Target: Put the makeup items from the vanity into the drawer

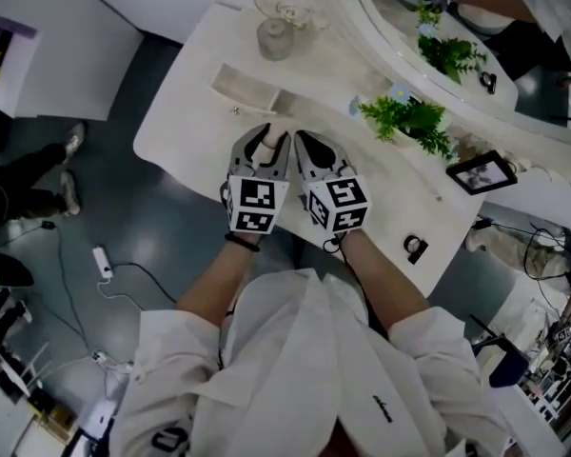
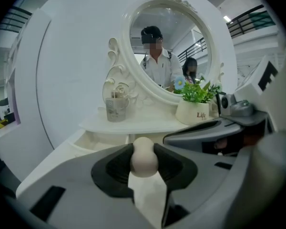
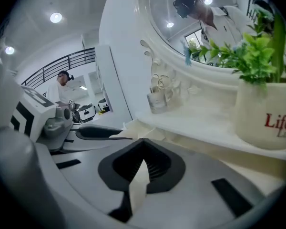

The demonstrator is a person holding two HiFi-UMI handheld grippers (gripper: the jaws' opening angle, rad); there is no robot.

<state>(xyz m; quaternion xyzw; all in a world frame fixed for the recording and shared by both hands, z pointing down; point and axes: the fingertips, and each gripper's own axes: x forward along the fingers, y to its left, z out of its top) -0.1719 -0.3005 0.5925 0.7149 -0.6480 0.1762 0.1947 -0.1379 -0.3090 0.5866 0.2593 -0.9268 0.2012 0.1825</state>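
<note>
As the left gripper (image 1: 270, 140) pinches it, the sponge (image 2: 144, 159) points forward.

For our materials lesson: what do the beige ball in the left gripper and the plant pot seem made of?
The beige ball: probably foam sponge, matte, no glare. The plant pot: ceramic or plastic, smooth white, printed lettering.

white plant pot (image 3: 262, 106): "life" in red; smaller line beneath unreadable

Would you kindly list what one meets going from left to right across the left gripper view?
Patterned cup → beige makeup sponge → potted plant.
</note>
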